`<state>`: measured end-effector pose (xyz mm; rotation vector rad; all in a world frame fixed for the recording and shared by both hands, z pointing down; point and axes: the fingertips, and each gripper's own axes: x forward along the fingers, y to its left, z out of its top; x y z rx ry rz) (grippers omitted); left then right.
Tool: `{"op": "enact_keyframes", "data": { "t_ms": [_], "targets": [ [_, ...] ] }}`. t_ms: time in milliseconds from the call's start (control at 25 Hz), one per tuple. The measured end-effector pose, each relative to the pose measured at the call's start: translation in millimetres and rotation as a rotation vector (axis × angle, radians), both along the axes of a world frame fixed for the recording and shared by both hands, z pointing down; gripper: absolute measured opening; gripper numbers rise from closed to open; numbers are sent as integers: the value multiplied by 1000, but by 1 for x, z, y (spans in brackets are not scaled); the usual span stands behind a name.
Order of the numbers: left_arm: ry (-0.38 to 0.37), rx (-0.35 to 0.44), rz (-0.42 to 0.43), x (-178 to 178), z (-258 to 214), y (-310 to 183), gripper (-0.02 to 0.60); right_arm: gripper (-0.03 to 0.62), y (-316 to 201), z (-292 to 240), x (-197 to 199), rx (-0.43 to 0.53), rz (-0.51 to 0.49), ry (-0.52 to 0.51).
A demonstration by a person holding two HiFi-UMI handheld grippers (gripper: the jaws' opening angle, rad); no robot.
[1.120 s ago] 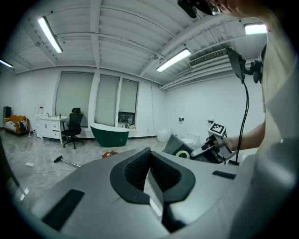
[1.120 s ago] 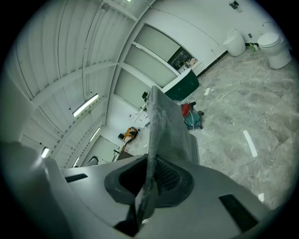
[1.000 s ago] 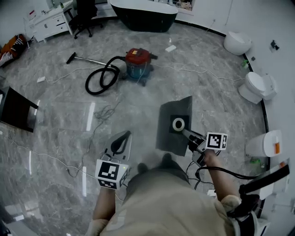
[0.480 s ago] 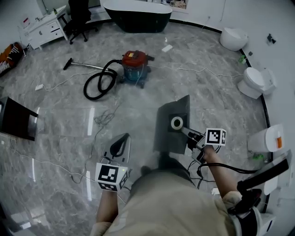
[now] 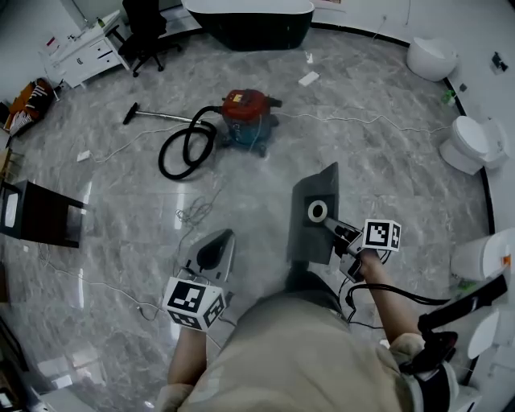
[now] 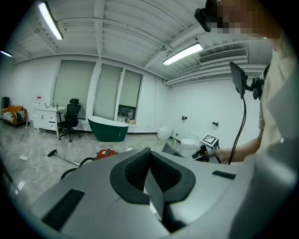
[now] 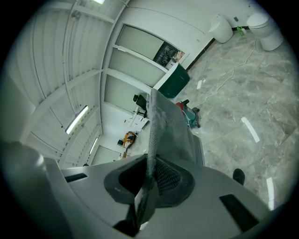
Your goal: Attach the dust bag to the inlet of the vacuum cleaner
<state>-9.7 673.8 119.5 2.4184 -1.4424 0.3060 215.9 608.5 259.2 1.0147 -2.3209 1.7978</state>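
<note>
A red and blue vacuum cleaner (image 5: 245, 117) stands on the marble floor ahead, its black hose (image 5: 185, 149) looped to its left. My right gripper (image 5: 334, 229) is shut on the edge of the grey dust bag (image 5: 314, 213), which hangs upright with its white collar ring (image 5: 318, 211) facing me. In the right gripper view the dust bag (image 7: 166, 126) rises edge-on from between the pads, with the vacuum cleaner (image 7: 189, 112) far beyond. My left gripper (image 5: 211, 251) is held low at the left, shut with nothing in it, and its jaws meet in the left gripper view (image 6: 149, 163).
A black bathtub (image 5: 249, 20) stands at the back. Toilets (image 5: 471, 145) line the right wall. An office chair (image 5: 145, 32) and a white cabinet (image 5: 80, 52) are at the back left, and a dark stand (image 5: 40, 217) at the left. Loose cable (image 5: 197, 211) and the wand (image 5: 157, 115) lie on the floor.
The view has shifted as the person moves over the floor: the vacuum cleaner sits a little lower and nearer. Both grippers travel along, the bag still in the right one.
</note>
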Motion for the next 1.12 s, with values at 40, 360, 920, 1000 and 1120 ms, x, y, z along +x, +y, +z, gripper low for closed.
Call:
{"op": "enact_keyframes", "data": {
  "t_ms": [40, 360, 920, 1000, 1120],
  "targets": [
    [-12, -4, -2, 7, -1, -16, -5, 38, -15, 1, 5, -5, -6, -8],
    [-86, -10, -25, 62, 1, -126, -5, 38, -124, -2, 44, 13, -82, 18],
    [-67, -27, 33, 64, 21, -245, -5, 38, -226, 11, 72, -7, 29, 61],
    [-53, -32, 53, 54, 25, -264, -5, 38, -238, 14, 64, -14, 46, 77],
    [-30, -47, 81, 31, 32, -301, -5, 38, -265, 18, 46, -32, 72, 109]
  ]
}}
